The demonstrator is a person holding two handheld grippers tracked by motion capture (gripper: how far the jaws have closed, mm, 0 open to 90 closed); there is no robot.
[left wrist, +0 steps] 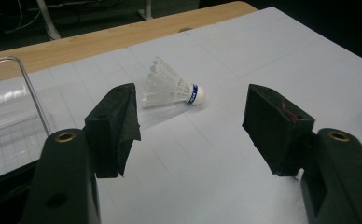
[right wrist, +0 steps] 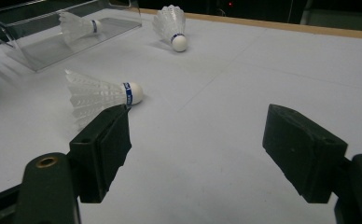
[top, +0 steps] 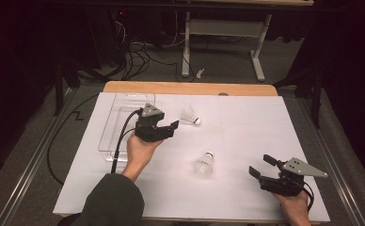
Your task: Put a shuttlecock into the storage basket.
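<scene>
Left tool (left wrist: 191, 126): jaws apart, empty.
Far shuttlecock (left wrist: 172, 87): on the bench just ahead, lying across the tool's line, cork right.
Right tool (top: 264, 166): apart, farther off.
Clear tray (top: 110, 127): probably the destination.

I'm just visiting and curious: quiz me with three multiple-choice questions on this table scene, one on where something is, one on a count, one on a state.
1. Where is the clear tray?
A. on the table's left part
B. at the right edge
C. on the floor

2. How many shuttlecocks are there in all?
A. one
B. three
C. five

3. How do the left gripper's jaws stand?
A. shut on a shuttlecock
B. shut on nothing
C. open, holding nothing

Answers: 1 A, the high view shows it beside the left gripper. 2 B, the right gripper view shows the near shuttlecock, the far shuttlecock and one in the tray. 3 C, a wide gap shows between the jaws.
</scene>
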